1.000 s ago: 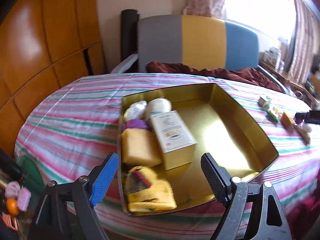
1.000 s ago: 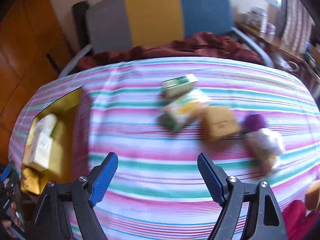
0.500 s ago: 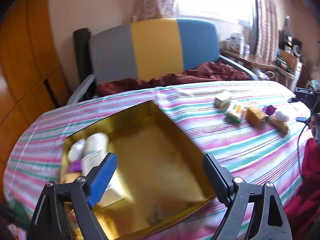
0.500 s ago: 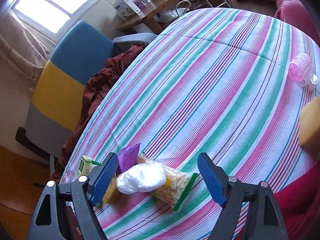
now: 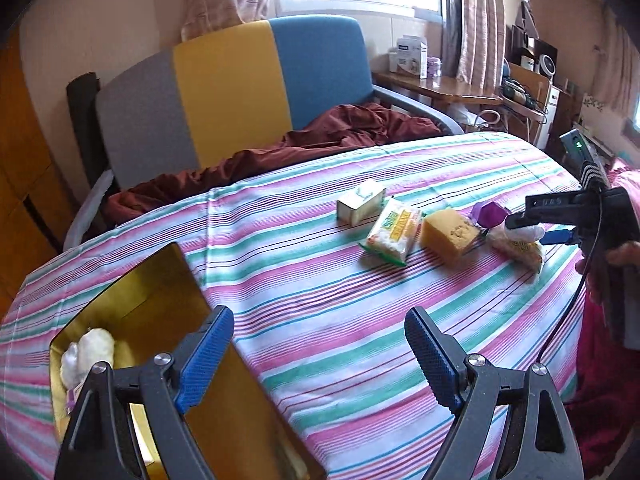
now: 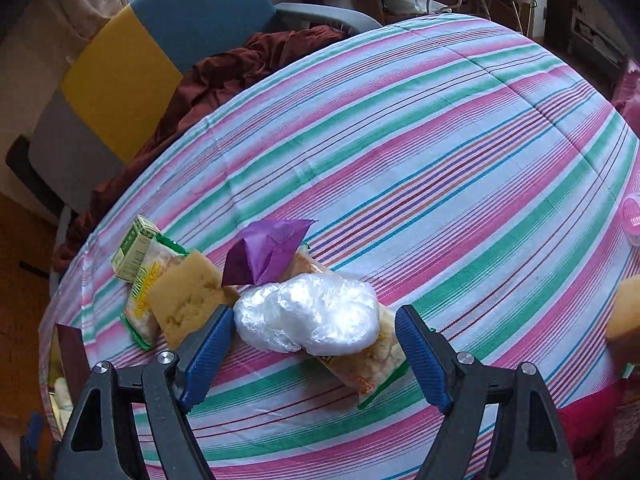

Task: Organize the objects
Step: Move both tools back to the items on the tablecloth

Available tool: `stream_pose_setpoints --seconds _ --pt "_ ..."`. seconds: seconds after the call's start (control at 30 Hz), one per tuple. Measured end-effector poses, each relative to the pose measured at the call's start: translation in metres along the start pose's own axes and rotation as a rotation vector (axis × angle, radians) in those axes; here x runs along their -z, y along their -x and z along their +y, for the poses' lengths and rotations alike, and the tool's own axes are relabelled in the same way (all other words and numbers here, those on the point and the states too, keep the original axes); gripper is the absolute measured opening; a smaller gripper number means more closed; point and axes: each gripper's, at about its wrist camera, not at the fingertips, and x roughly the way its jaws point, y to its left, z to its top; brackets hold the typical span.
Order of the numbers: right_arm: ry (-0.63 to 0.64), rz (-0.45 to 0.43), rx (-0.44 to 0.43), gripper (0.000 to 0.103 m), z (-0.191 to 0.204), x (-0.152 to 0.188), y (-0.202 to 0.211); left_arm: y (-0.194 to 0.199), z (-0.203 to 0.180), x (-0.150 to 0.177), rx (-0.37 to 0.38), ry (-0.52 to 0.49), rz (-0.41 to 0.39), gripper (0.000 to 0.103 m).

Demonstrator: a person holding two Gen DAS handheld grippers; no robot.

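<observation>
On the striped tablecloth (image 6: pixel 440 140) lies a row of items: a small green carton (image 6: pixel 134 248), a green-edged snack packet (image 6: pixel 146 280), a yellow sponge (image 6: pixel 188 300), a purple packet (image 6: pixel 268 252) and a white plastic bag (image 6: pixel 308 316) resting on a yellow snack packet (image 6: pixel 372 364). My right gripper (image 6: pixel 314 344) is open and straddles the white bag, its pads not pressing. My left gripper (image 5: pixel 318 360) is open with nothing in it, over the cloth beside the gold box (image 5: pixel 160 312). In the left wrist view the right gripper (image 5: pixel 538 230) hangs over the bag (image 5: pixel 530 232).
The gold box holds white wrapped items (image 5: pixel 86 354) at its left end. A striped chair (image 5: pixel 240 80) with a dark red cloth (image 5: pixel 340 128) stands behind the table. A pink item (image 6: pixel 632 220) and a blurred yellow-orange thing (image 6: pixel 624 312) sit at the right edge.
The left gripper has swung right, from over the gold box to the cloth facing the row of items. The right gripper has rolled and come down around the white bag.
</observation>
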Motion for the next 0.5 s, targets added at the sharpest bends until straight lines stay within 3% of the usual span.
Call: stream_pose_setpoints --seconds 0.03,0.07,0.5 --pt "0.012 0.001 0.009 0.08 0.001 0.0 -0.001 -0.004 -0.002 -0.003 0.003 -0.001 0.004 0.088" --pt "0.021 -0.006 0.007 0.066 0.002 0.0 0.0 -0.007 -0.003 -0.006 0.009 -0.002 0.009 0.088" --pt "-0.009 -0.087 -0.139 0.065 -0.001 0.0 0.027 -0.084 -0.03 -0.035 0.027 -0.104 0.086 0.081"
